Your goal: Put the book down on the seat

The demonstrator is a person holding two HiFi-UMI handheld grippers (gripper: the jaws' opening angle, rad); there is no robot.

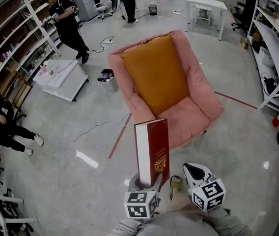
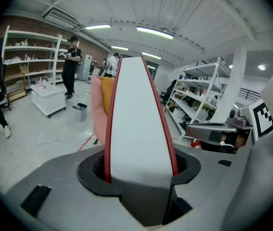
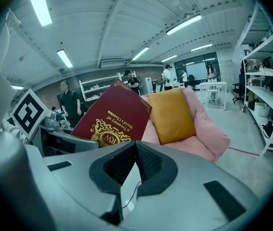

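A dark red book (image 1: 153,151) with white page edges stands upright in front of me. My left gripper (image 1: 149,182) is shut on its lower end. In the left gripper view the book's page edge (image 2: 139,129) rises straight up between the two pads. The pink armchair (image 1: 201,85) with an orange cushion (image 1: 154,73) stands just beyond the book, with its seat (image 1: 188,116) bare. My right gripper (image 1: 194,173) hangs to the right of the book, shut on nothing. In the right gripper view, that gripper (image 3: 135,150) looks at the book's cover (image 3: 112,121) and the armchair (image 3: 206,129).
A low white table (image 1: 61,77) and a small bin (image 1: 109,80) stand left of the chair. A white desk (image 1: 206,6) is at the back, and shelving (image 1: 272,48) lines the right wall. People stand at the left and back. Red tape (image 1: 120,139) and a cable (image 1: 93,128) lie on the floor.
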